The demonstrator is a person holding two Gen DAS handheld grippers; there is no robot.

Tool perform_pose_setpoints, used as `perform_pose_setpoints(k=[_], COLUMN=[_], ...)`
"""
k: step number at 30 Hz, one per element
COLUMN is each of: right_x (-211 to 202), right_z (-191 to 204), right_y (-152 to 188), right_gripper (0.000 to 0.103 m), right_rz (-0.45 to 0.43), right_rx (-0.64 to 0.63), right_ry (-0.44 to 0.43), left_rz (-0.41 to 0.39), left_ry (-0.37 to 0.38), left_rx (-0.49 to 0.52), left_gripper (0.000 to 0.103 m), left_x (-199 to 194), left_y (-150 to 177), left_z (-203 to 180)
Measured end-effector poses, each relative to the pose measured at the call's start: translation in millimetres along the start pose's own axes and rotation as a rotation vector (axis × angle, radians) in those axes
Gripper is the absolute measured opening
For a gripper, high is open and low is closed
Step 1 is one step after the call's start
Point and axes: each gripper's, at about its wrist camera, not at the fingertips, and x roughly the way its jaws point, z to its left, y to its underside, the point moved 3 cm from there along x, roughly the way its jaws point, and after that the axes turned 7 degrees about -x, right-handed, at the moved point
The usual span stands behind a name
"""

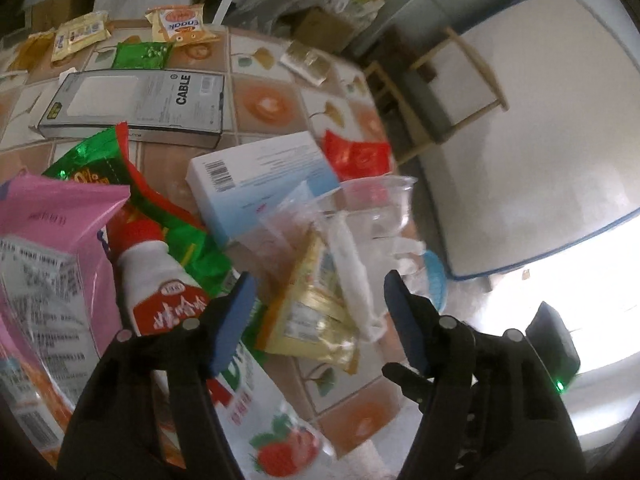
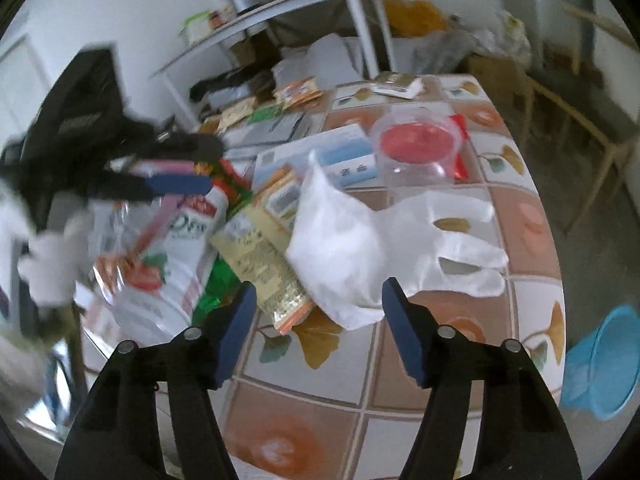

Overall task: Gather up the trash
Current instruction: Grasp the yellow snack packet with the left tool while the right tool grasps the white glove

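Observation:
Trash is heaped on a table with a tile-patterned cover (image 2: 320,420). My right gripper (image 2: 318,308) hangs open just above the near edge of a white plastic glove (image 2: 360,240), nothing pressed between its blue pads. My left gripper (image 1: 320,300) is open too, over a yellow wrapper (image 1: 316,316) and the glove (image 1: 352,280). It shows blurred at the left of the right wrist view (image 2: 196,164). Around them lie a clear plastic cup (image 2: 416,148), a strawberry drink pouch (image 1: 272,420), a red-and-white bottle (image 1: 160,280), a pink bag (image 1: 52,232) and a green snack bag (image 1: 104,164).
Farther back lie a white-and-blue box (image 1: 256,184), a red wrapper (image 1: 356,156), a grey cable box (image 1: 132,100) and several snack packets. A blue basket (image 2: 600,364) stands on the floor by the table's right edge. Wooden chairs (image 2: 580,128) and a cluttered white shelf (image 2: 280,8) stand behind.

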Motion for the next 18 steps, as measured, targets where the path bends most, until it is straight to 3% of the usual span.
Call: perform_pose_setpoints(k=[2,8,12,18], right_x=[7,29,31,27], right_z=[3,-5,-10,-27], right_y=[-1,-1,3,9], right_gripper=[0.055,0.037,0.011,0.007], right_rz=[0.015,0.067,0.073,0.038], right_rx=[-0.038,-0.035,0.018,0.154], right_ry=[0.013,0.025,0.002,-0.069], left_rz=[0.015,0.054,0.086,0.115], left_ry=[-0.032,-0.018,-0.034,-0.089], left_rx=[0.011,-0.004,-0.008,0.016], left_gripper=[0.055,0.052,0.052,0.054], left_x=[7,18,27,36], left_y=[2,5,5,1], left_z=[-1,0,2,0])
